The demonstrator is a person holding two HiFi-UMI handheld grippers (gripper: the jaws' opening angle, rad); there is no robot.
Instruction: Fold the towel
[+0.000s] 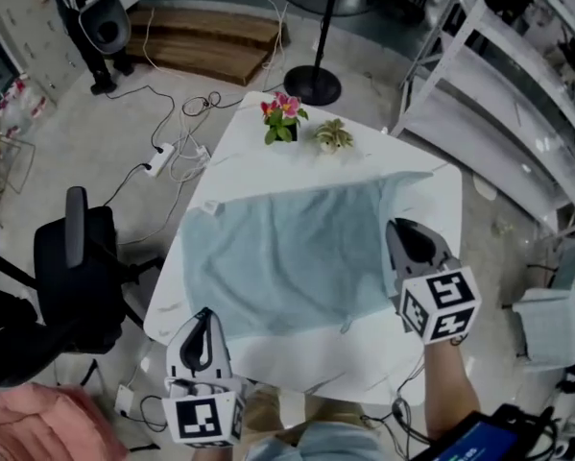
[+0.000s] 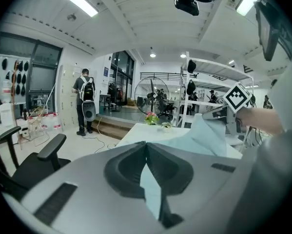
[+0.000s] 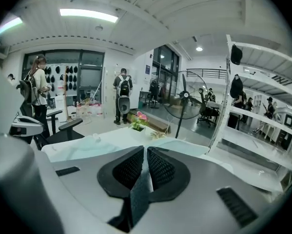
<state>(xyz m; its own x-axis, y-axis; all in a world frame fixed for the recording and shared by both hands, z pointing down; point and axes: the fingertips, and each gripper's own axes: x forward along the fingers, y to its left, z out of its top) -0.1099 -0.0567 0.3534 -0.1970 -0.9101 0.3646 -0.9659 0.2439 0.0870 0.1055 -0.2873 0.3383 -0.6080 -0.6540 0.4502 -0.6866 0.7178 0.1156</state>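
White table [image 1: 244,166], head view centre.
On table top: light blue towel [image 1: 287,257], spread over most of table's middle; far edge flat on table, short of table's far edge.
At table's near left corner: left gripper [image 1: 203,321], clenched on towel's near left corner. Pale blue cloth pinched between shut jaws in left gripper view.
Over table's near right side: right gripper [image 1: 398,230], clamped on towel's near right corner. Cloth caught between pads, drawn up off table into a peak.
At table's far edge, beyond towel: pot of pink flowers [image 1: 283,118]; small green plant [image 1: 333,136] just beside it.
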